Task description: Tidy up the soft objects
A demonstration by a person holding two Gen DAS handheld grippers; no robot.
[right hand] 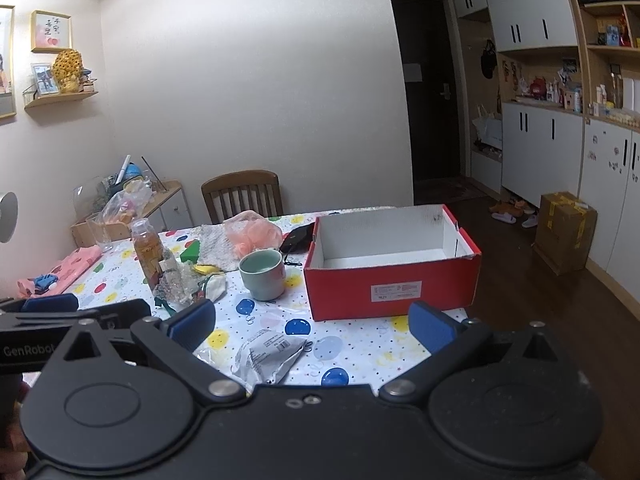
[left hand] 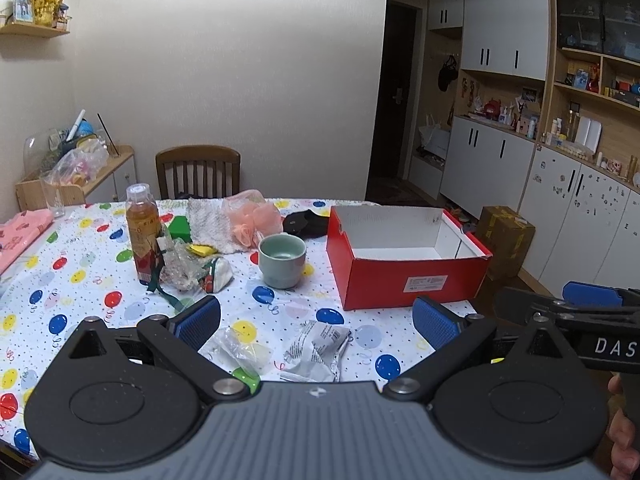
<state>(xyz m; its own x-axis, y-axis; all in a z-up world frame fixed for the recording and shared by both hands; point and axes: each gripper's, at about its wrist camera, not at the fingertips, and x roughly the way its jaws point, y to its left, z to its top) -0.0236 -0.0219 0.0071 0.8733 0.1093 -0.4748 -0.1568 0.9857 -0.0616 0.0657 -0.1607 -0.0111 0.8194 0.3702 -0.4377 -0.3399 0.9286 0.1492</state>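
Observation:
An empty red shoebox (left hand: 404,276) (right hand: 392,280) stands open on the right of the balloon-print table (left hand: 80,280). Behind the green cup lie a peach mesh bath puff (left hand: 252,218) (right hand: 252,232), a white knitted cloth (left hand: 206,220) (right hand: 214,246) and a black soft item (left hand: 306,222) (right hand: 298,238). A pink folded cloth (left hand: 20,232) (right hand: 60,272) lies at the far left. A grey crumpled packet (left hand: 316,350) (right hand: 268,354) lies near the front edge. My left gripper (left hand: 316,318) and my right gripper (right hand: 312,322) both hover open over the front of the table, holding nothing.
A green ceramic cup (left hand: 282,258) (right hand: 263,274), a tea bottle (left hand: 142,232) (right hand: 150,252), crumpled clear plastic (left hand: 180,264) and a green block (left hand: 179,228) crowd the table's middle. A wooden chair (left hand: 198,172) stands behind. A cardboard box (right hand: 566,230) sits on the floor right.

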